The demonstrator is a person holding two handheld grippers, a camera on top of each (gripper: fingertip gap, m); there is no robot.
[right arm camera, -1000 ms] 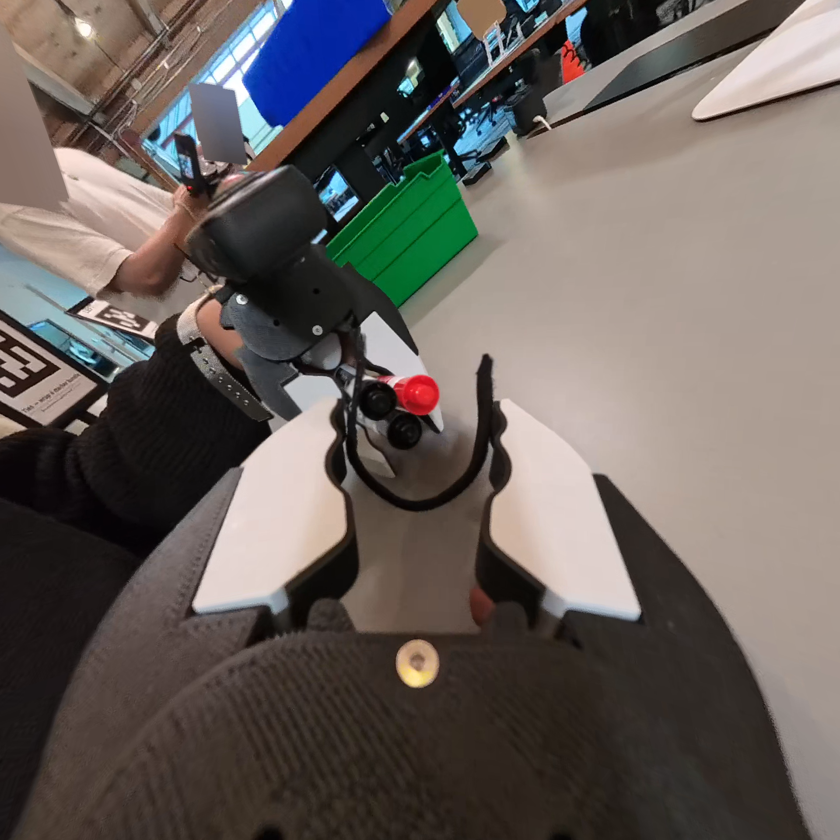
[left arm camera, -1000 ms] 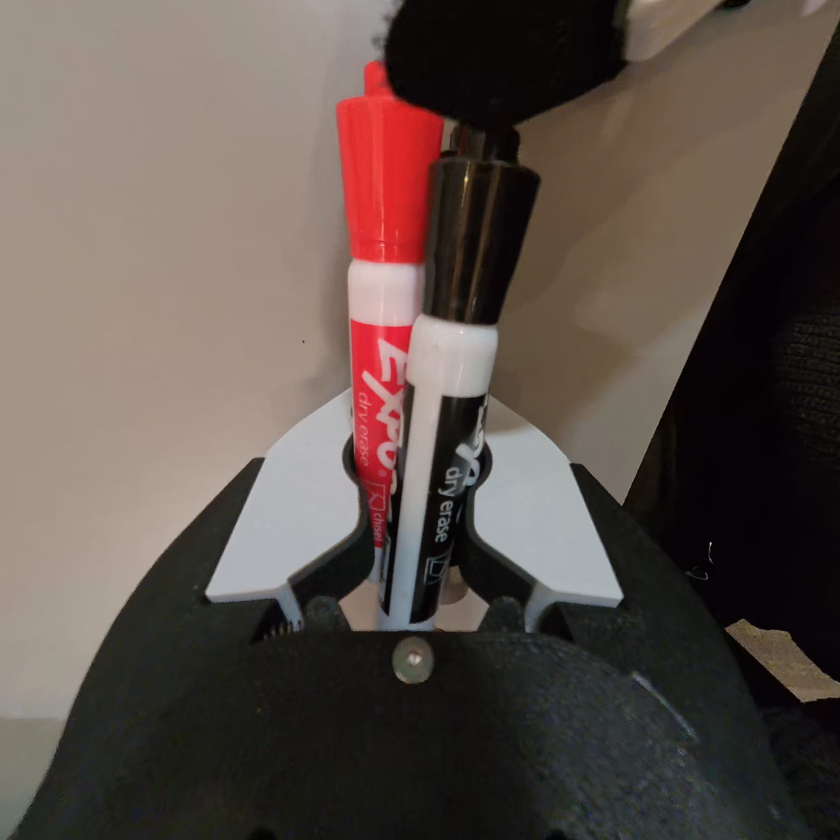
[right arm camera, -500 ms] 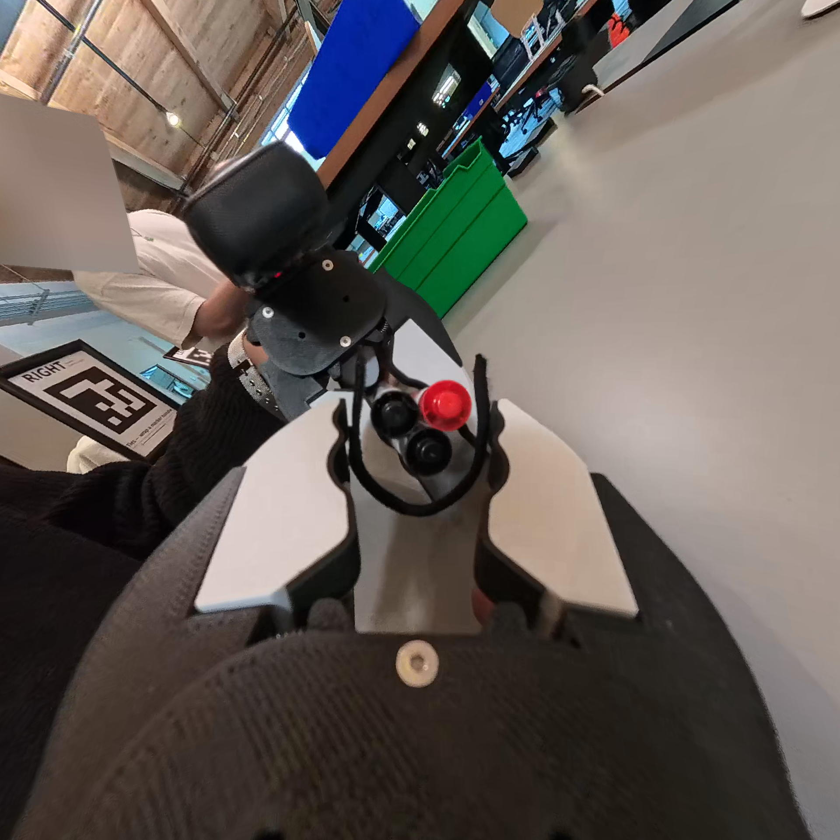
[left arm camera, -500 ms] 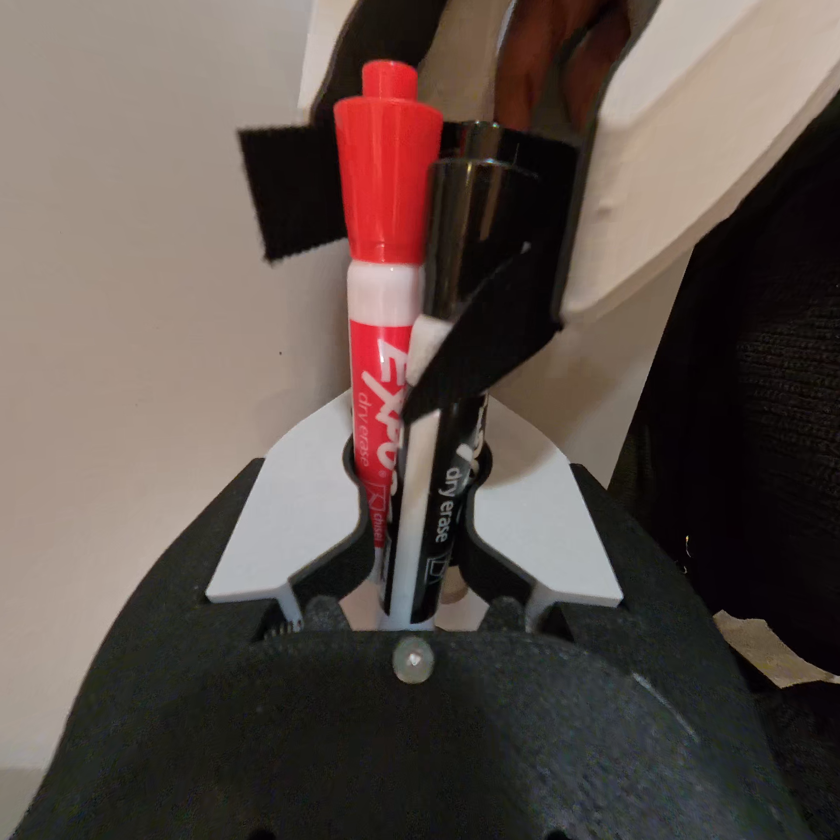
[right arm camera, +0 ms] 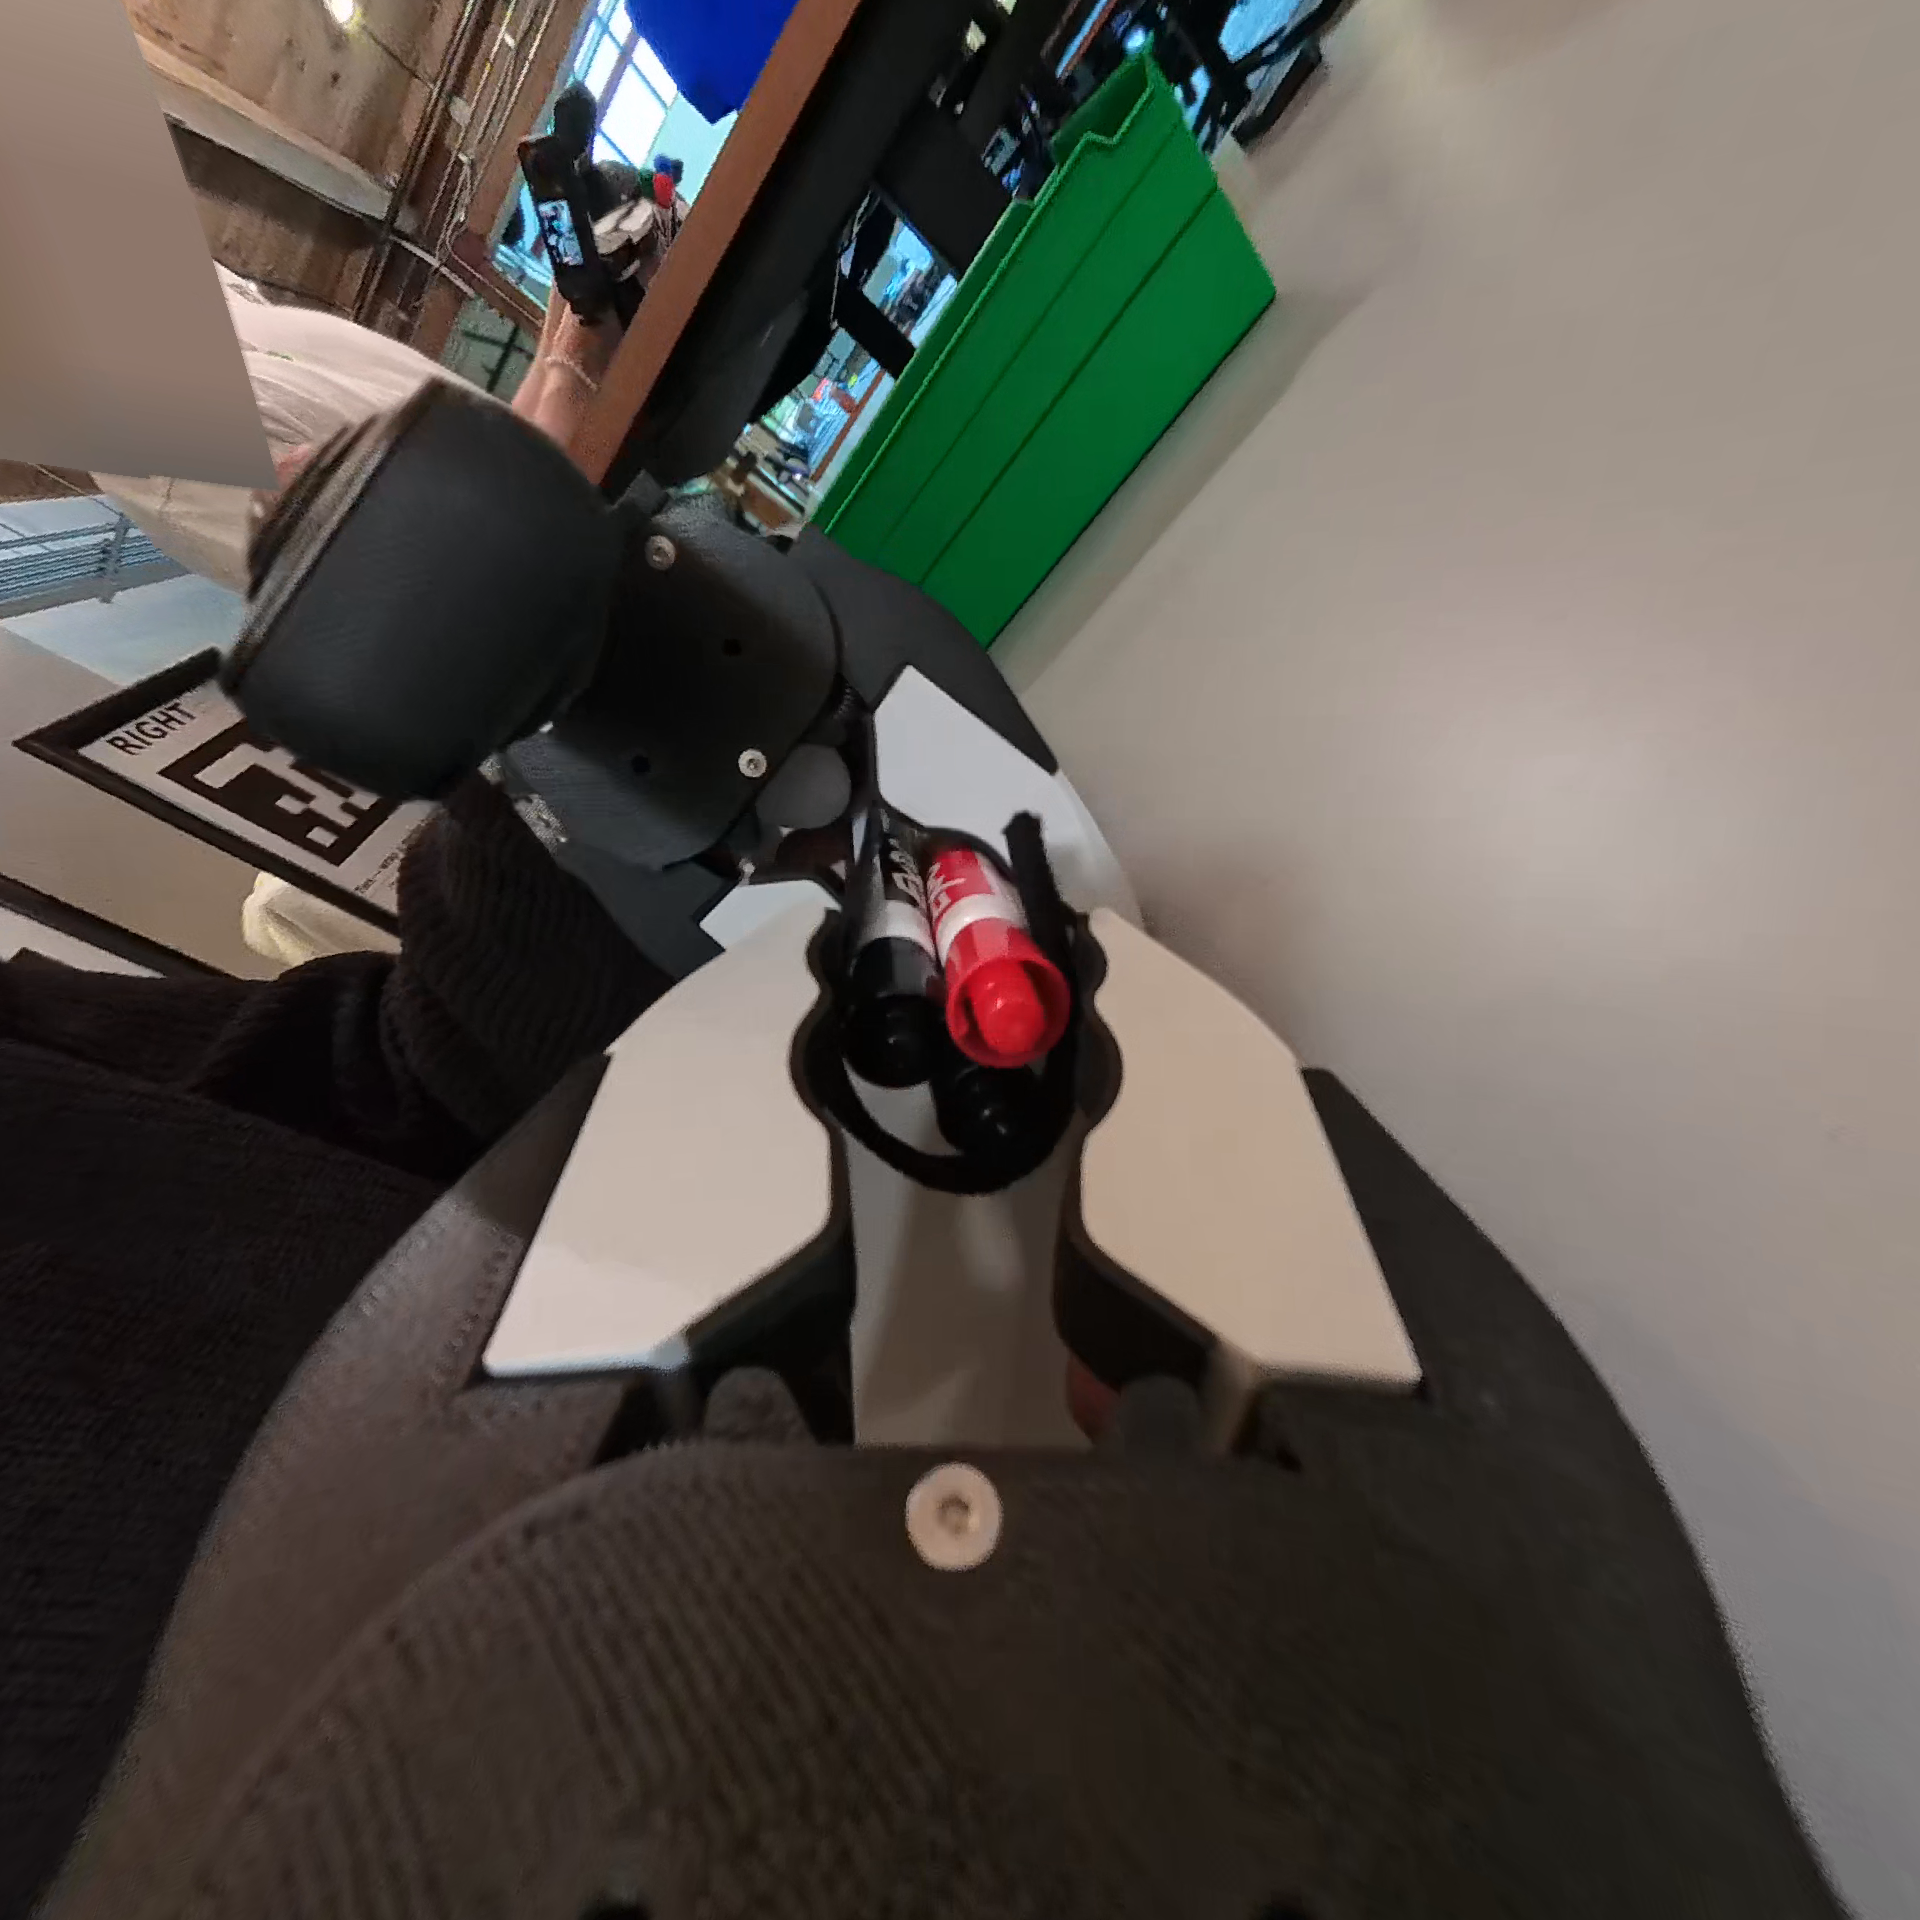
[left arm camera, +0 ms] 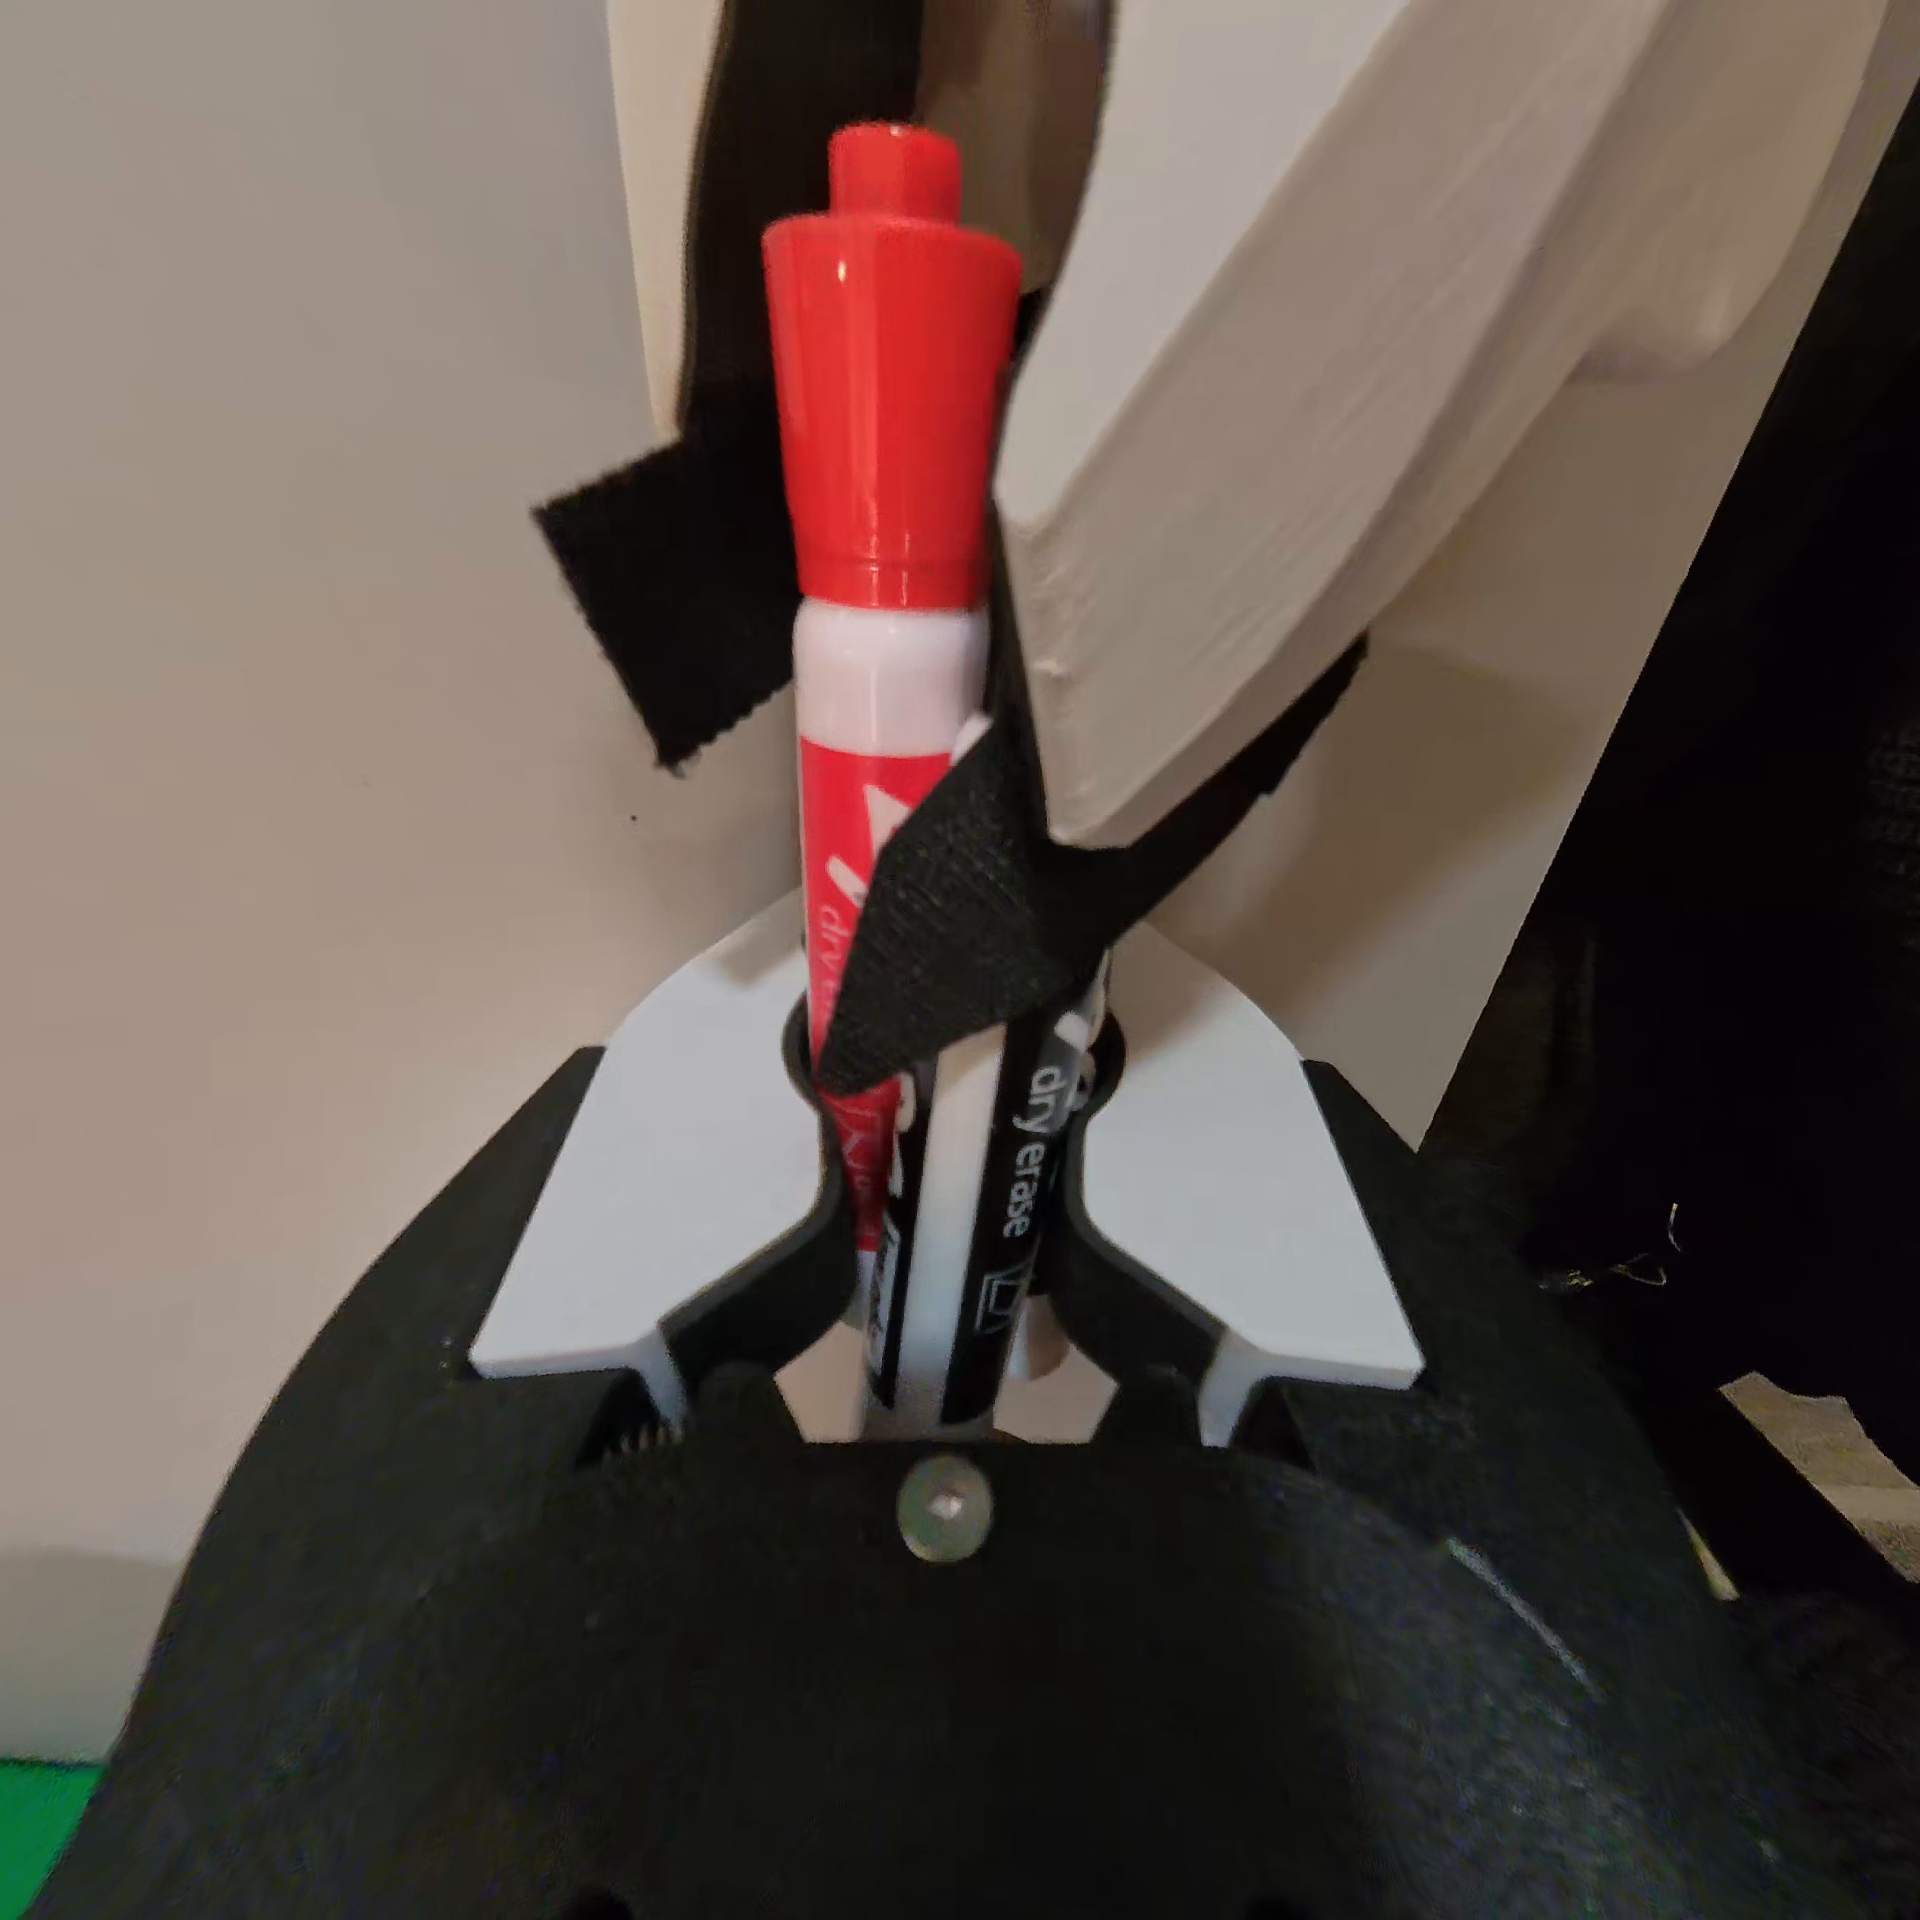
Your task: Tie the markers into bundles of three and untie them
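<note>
My left gripper (left arm camera: 951, 1049) is shut on three markers held upright: a red marker (left arm camera: 883, 416) and two black ones (left arm camera: 997, 1195). My right gripper (right arm camera: 956, 997) is shut on a black strap (right arm camera: 904, 1153), bowed into a loop between its white fingers (right arm camera: 1195, 1143). The loop surrounds the capped ends of the red marker (right arm camera: 992, 966) and the black markers (right arm camera: 894, 997). In the left wrist view the strap (left arm camera: 956, 935) crosses the barrels just above my fingertips, with a loose end (left arm camera: 665, 623) sticking out left. The right gripper's white fingers (left arm camera: 1247, 468) hide the black caps. The left gripper (right arm camera: 883, 831) faces the right camera.
A grey table (right arm camera: 1558, 727) stretches to the right. Stacked green bins (right arm camera: 1039, 364) stand at its far side. A black sleeve (right arm camera: 208, 1143) fills the left. A black-and-white tag card (right arm camera: 260, 779) and a person in a pale shirt (right arm camera: 312, 353) are behind. The tips of one gripper are about 8 cm away from the tips of the other.
My right gripper has come in over the marker tips. The strap loop has slid from beyond the caps down onto the barrels. The left gripper has kept its hold.
</note>
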